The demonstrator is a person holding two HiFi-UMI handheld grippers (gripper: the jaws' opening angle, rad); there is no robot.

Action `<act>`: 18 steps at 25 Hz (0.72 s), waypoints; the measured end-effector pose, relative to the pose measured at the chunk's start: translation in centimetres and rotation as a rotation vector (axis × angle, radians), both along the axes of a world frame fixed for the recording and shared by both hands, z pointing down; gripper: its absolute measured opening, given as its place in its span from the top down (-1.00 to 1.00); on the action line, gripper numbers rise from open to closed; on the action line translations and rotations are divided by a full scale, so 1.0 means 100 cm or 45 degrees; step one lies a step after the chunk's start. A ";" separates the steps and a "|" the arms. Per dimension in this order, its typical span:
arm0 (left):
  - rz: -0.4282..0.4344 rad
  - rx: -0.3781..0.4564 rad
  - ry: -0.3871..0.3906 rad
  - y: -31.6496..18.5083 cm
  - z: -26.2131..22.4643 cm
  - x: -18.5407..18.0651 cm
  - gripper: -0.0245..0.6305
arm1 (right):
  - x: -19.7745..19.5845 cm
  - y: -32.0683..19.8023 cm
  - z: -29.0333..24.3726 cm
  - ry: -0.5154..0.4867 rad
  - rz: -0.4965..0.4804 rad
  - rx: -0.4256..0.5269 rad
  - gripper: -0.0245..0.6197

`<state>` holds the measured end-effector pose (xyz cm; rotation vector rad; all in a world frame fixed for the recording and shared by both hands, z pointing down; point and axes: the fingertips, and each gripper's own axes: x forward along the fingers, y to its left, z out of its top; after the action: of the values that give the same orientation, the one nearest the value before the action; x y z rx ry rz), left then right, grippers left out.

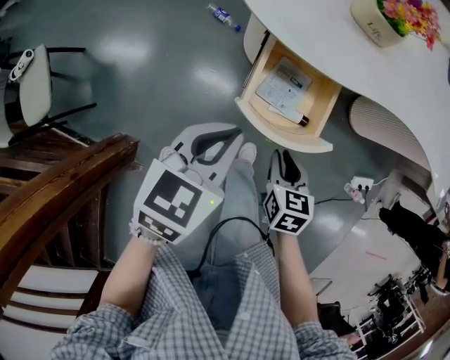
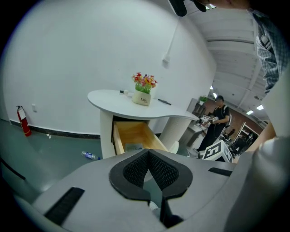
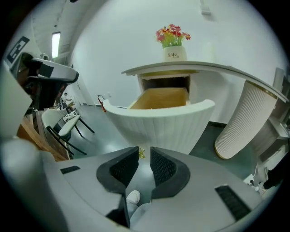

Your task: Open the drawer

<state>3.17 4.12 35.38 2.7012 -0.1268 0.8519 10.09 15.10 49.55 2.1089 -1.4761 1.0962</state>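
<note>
Light-wood drawer with curved white ribbed front (image 1: 287, 105) stands pulled well out from under the white curved tabletop (image 1: 337, 49), open side up. White papers (image 1: 283, 86) and a black pen (image 1: 302, 121) lie inside. Opening looks done; at most a check that it is fully out, then hands away.

Both grippers hang near the drawer front, apart from it. Left white-and-black hand-held gripper (image 1: 211, 144): pad tips meet, nothing in it. Right white-and-black hand-held gripper (image 1: 285, 160): jaws a narrow gap apart, pads pressing on nothing. A small gold-coloured bit (image 3: 142, 153) shows in that gap at the tips. Maybe the drawer's knob; can't tell, nor how near it is.

Further out: cream pot of mixed flowers (image 1: 394, 17) on the tabletop, clear plastic bottle (image 1: 223, 14) on the grey floor, dark wooden seat (image 1: 63, 183) at the left.

Hidden: the drawer's rails and back end under the tabletop, so how far it can go is unknown. Print on the papers is too small to read.
</note>
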 end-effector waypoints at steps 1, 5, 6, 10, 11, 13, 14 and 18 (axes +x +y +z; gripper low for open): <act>0.006 0.005 0.004 0.001 -0.006 0.002 0.91 | 0.002 0.001 -0.009 0.009 -0.001 0.014 0.71; 0.033 0.013 0.006 0.009 -0.026 0.005 0.91 | 0.009 0.006 -0.045 0.038 0.040 0.079 0.84; 0.039 0.013 0.006 0.010 -0.031 0.007 0.91 | 0.011 0.007 -0.053 0.041 0.050 0.095 0.84; 0.054 0.036 0.019 0.011 -0.054 0.013 0.91 | 0.020 0.003 -0.090 0.074 0.046 0.157 0.86; 0.057 0.042 0.022 0.010 -0.060 0.014 0.91 | 0.021 0.003 -0.099 0.082 0.043 0.171 0.86; 0.060 0.047 0.033 0.010 -0.073 0.017 0.91 | 0.024 0.002 -0.118 0.094 0.045 0.202 0.87; 0.057 0.048 0.039 0.009 -0.079 0.018 0.92 | 0.027 0.001 -0.127 0.100 0.048 0.220 0.87; 0.045 0.053 0.062 0.006 -0.101 0.021 0.91 | 0.037 -0.001 -0.162 0.141 0.046 0.283 0.88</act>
<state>5.30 4.74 25.27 2.7684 -0.0876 0.8016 13.79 14.96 33.31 2.3127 -1.5748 0.8448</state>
